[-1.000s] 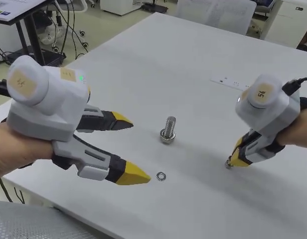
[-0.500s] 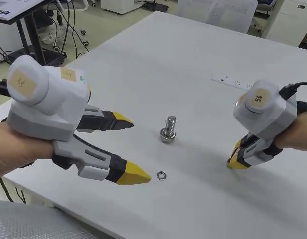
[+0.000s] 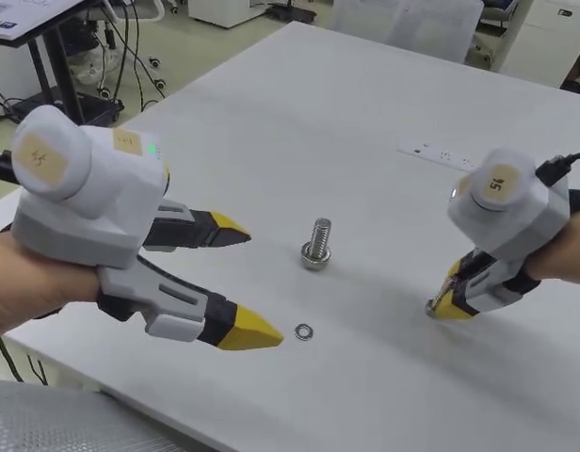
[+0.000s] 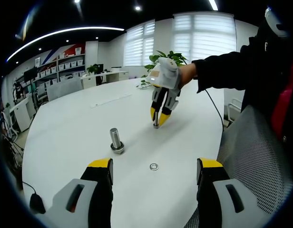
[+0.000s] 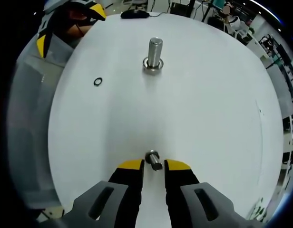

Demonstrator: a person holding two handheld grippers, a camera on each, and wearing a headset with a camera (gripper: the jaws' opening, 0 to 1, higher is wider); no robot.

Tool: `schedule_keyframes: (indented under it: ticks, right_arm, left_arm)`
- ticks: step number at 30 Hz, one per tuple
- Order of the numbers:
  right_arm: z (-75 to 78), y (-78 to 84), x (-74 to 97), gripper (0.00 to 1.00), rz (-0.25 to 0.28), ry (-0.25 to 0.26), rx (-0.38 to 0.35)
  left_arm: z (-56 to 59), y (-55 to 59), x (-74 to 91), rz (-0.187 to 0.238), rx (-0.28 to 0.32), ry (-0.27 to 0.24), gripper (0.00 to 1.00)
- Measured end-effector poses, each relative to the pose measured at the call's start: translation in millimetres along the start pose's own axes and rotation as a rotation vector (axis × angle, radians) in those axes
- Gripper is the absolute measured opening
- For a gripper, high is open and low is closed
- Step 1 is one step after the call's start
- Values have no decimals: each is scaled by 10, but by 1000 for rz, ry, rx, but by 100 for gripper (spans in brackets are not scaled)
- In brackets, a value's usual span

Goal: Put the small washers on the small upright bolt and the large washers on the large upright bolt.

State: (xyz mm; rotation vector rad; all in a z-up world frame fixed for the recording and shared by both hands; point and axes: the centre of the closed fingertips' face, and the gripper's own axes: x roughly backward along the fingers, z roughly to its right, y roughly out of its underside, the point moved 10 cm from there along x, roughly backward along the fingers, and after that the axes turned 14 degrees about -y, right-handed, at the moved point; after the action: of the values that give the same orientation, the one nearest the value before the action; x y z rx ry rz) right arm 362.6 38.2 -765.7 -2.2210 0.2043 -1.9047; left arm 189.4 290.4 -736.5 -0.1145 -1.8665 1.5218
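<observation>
1. The left gripper [image 3: 262, 281] hovered low over the table [image 3: 365, 122], roughly level, with its jaws spread wide. A small washer [image 3: 303, 331] lay flat just off one tip.
2. The right gripper [image 3: 437, 308] pointed steeply down, its jaws narrowed around the small bolt [image 5: 154, 160]. Whether they pinched it could not be told.
3. The large bolt [image 3: 316, 243] stood upright between the grippers, threads upward.

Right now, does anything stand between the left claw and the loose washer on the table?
Nothing visible does. The washer lies on bare table just ahead of the open left claw; the large bolt stands farther off.
</observation>
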Motion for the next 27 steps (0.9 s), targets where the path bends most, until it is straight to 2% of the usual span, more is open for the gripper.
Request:
schedule_keyframes:
  ticks: [14, 27]
  right_arm:
    - [-116, 119, 60, 18, -2, 12, -18]
    - [-368, 59, 24, 18, 0, -7, 0]
  left_arm:
    - [15, -3, 6, 2, -3, 0, 71]
    - [45, -24, 39, 11, -8, 4, 71]
